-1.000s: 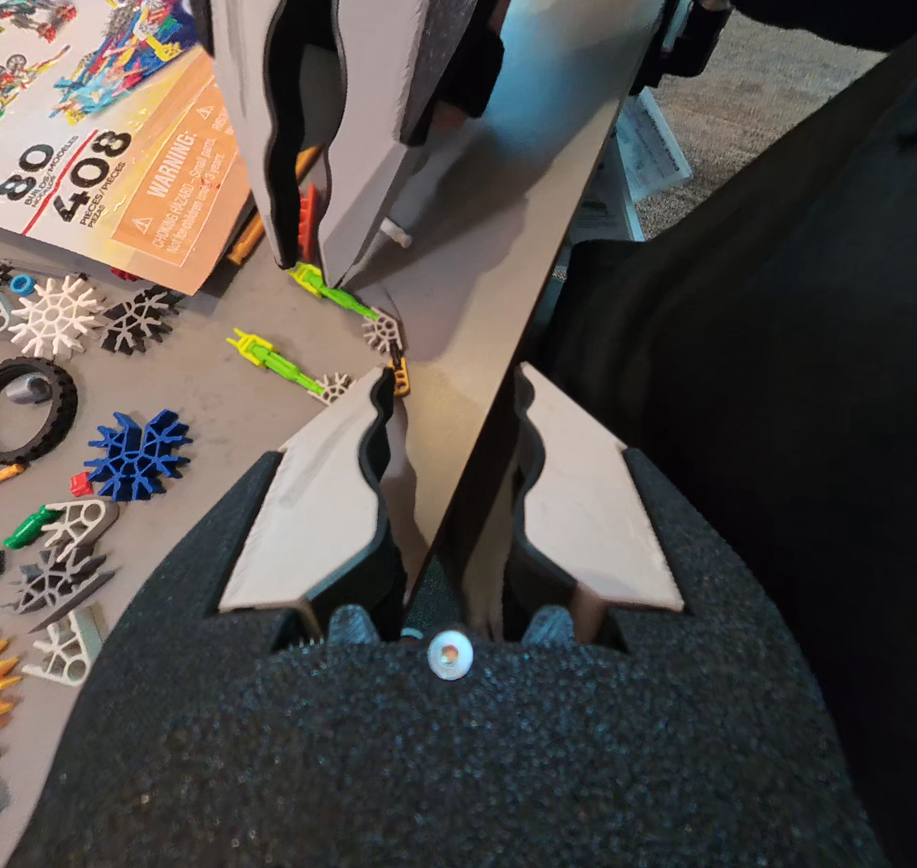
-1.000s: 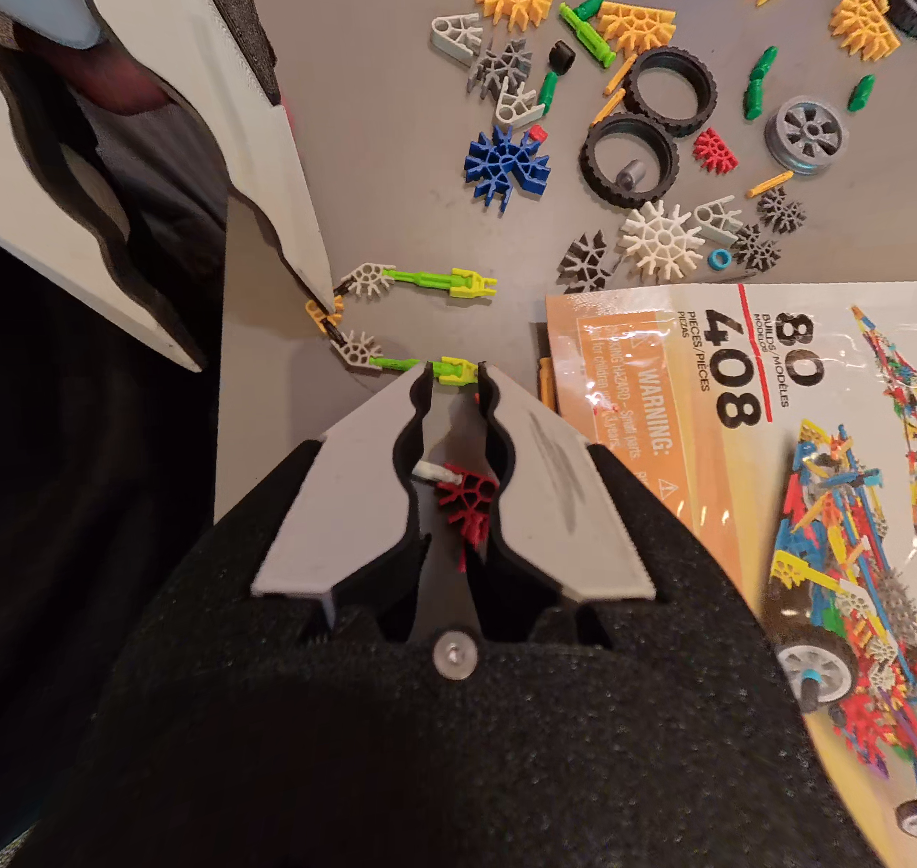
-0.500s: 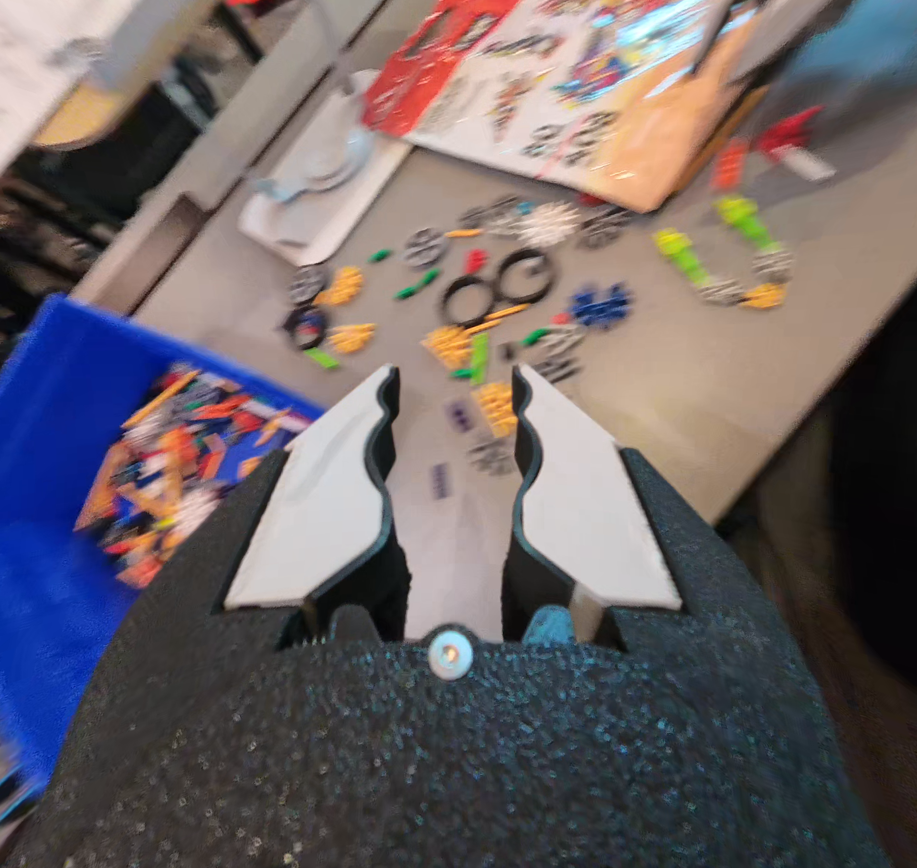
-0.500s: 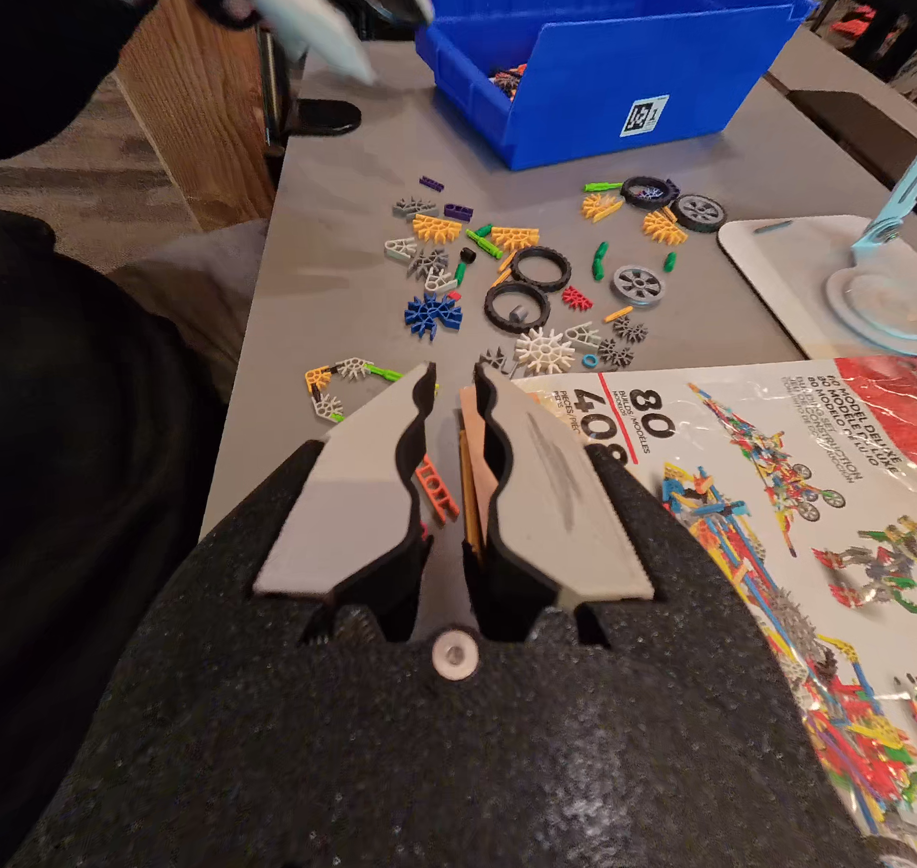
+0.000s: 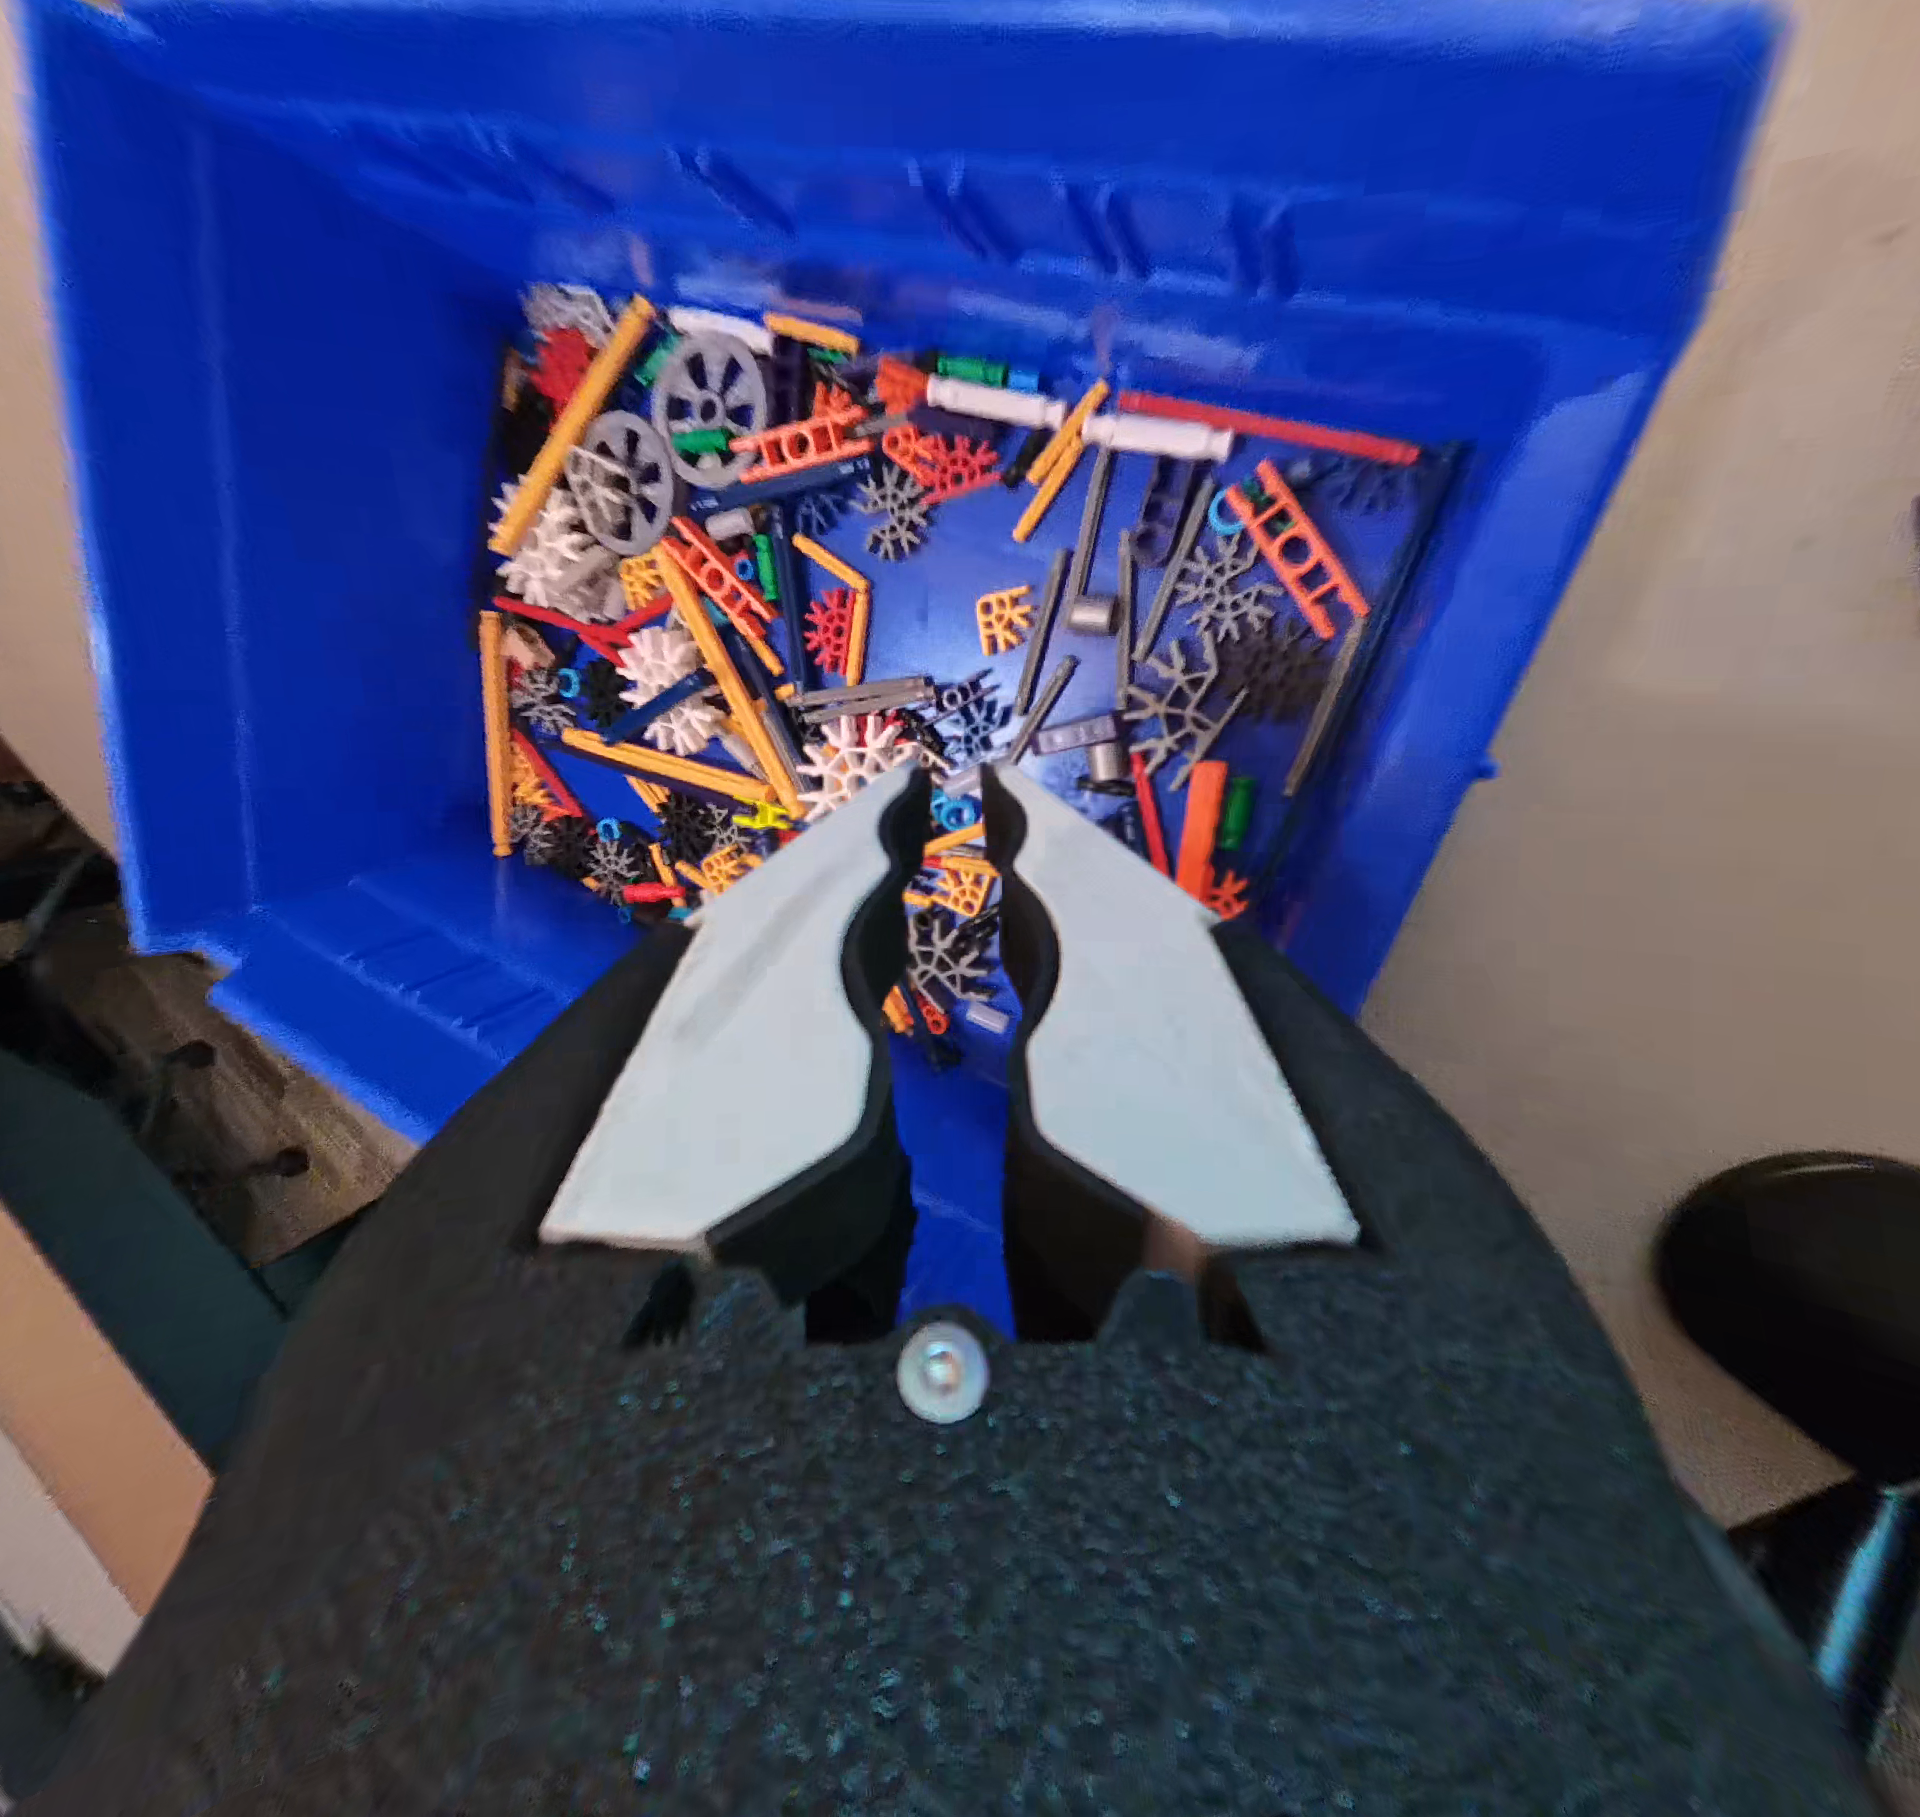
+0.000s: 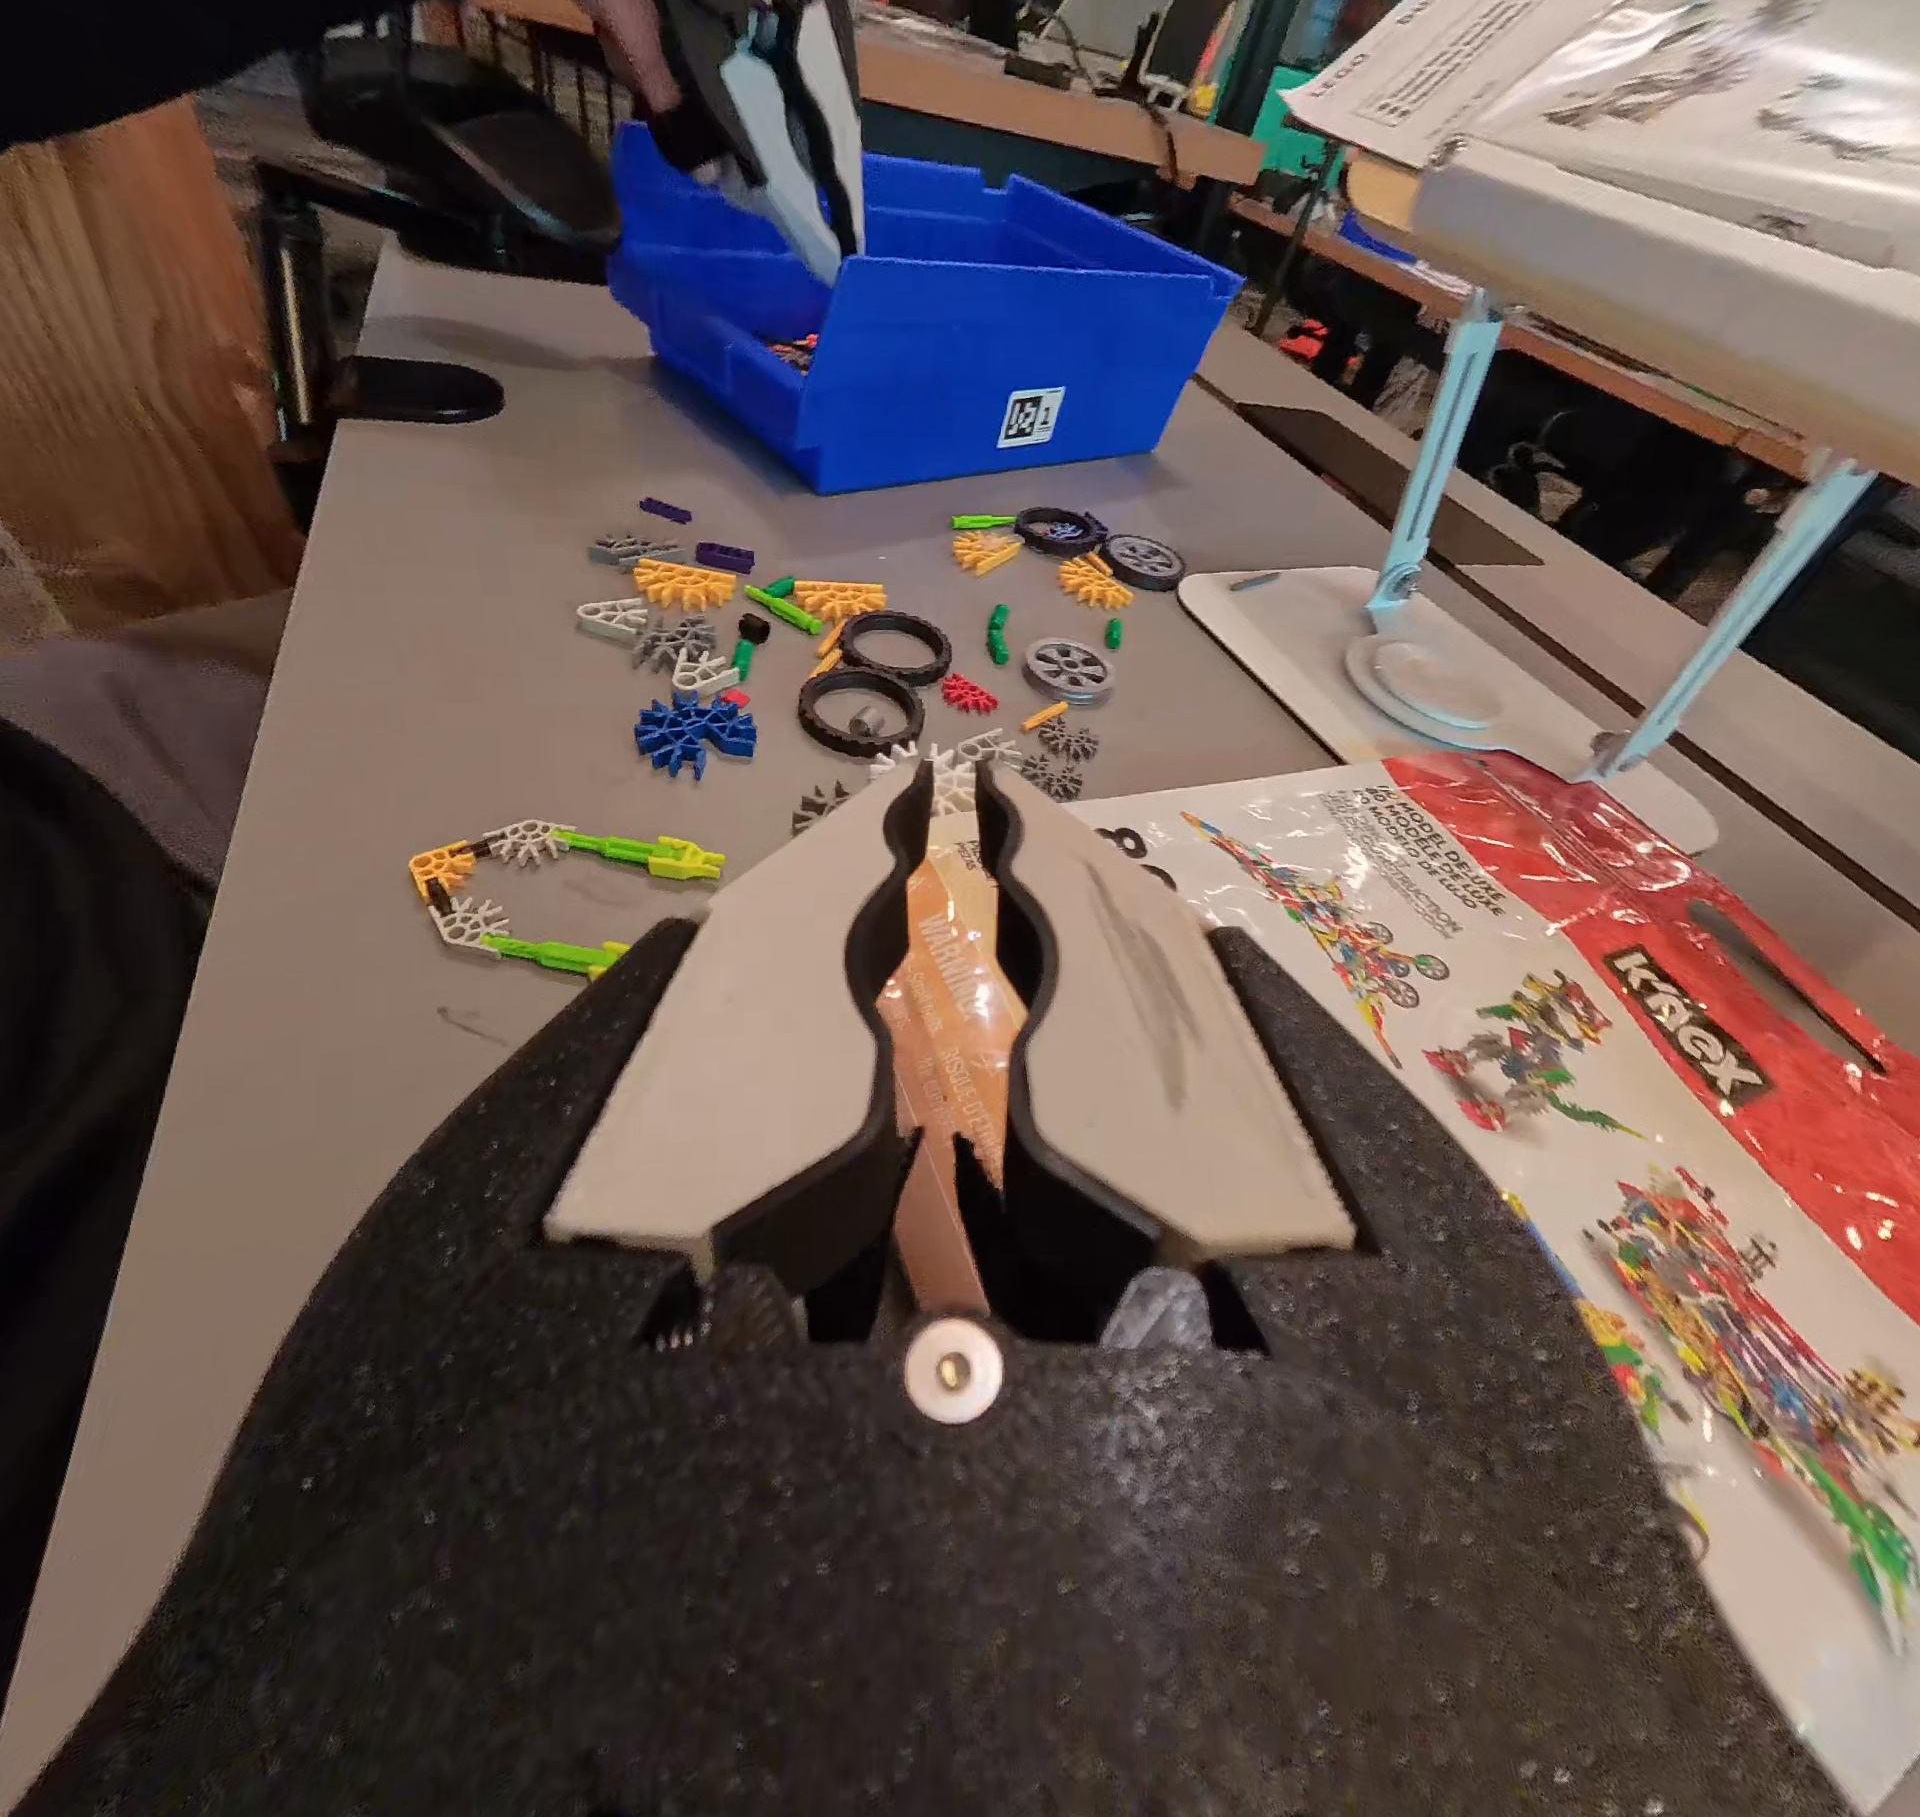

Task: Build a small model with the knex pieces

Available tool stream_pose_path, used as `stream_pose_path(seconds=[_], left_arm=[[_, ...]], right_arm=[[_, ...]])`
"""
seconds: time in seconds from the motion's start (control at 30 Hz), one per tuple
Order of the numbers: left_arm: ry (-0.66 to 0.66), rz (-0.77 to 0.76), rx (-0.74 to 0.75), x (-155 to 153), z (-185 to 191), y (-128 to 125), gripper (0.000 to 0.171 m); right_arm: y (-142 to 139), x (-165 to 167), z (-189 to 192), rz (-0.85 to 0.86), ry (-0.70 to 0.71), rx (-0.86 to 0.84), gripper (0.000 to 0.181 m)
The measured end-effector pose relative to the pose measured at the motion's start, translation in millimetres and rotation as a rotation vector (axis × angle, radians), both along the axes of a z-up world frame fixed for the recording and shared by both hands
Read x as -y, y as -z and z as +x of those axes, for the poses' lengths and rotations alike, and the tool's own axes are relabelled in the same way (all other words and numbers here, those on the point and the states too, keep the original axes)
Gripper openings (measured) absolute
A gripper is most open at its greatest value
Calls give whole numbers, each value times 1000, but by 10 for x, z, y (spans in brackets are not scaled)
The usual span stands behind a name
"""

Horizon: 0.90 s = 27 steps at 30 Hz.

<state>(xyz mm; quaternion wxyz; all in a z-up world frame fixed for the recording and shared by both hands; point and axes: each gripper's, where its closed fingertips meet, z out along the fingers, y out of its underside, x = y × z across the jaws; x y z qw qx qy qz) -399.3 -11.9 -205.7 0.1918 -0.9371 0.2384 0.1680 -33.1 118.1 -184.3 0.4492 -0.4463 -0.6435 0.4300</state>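
My left gripper (image 5: 953, 780) hangs over the open blue bin (image 5: 312, 520), pointing down at a heap of rods, connectors and wheels. Its jaws are nearly together with nothing between them; a white snowflake connector (image 5: 857, 759) lies just past the tips. In the right wrist view this gripper (image 6: 831, 250) dips into the bin (image 6: 935, 385), held by a hand. My right gripper (image 6: 953, 780) is nearly closed and empty, above the orange corner of a printed plastic bag (image 6: 1558, 1040). A small assembly of yellow and white connectors with green rods (image 6: 520, 884) lies to its left.
Loose pieces lie on the grey table between the bag and the bin: a blue connector (image 6: 694, 731), black tyres (image 6: 860, 711), grey wheels, yellow fans. A pale blue stand (image 6: 1423, 666) at the right holds an open booklet (image 6: 1662, 105). The table's edge runs along the left. Some 40 cm of space lies between my two pairs of fingers. From the right gripper's tips to the blue connector (image 6: 694, 731) is close to 15 cm.
My left gripper has swung from the table's near edge to above the bin, and its jaws have narrowed. My right gripper has risen and drawn back from the green-rod assembly, over the bag.
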Motion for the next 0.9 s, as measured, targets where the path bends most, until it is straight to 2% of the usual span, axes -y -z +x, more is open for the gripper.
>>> stream_pose_path(seconds=[0.17, 0.3, 0.5, 0.9], left_arm=[[50, -175, 49, -14, -131, 364, 9], [86, -241, 53, -27, -174, 479, 15], [115, -317, 57, -41, -217, 590, 21], [77, -354, 173, -113, -227, 613, 14]], right_arm=[[-11, -79, 13, -31, 37, -42, 5], [-17, -95, 12, -43, 32, -46, 5], [-43, -111, 23, -75, 24, -59, 5], [-76, -102, 44, -97, 4, -79, 5]])
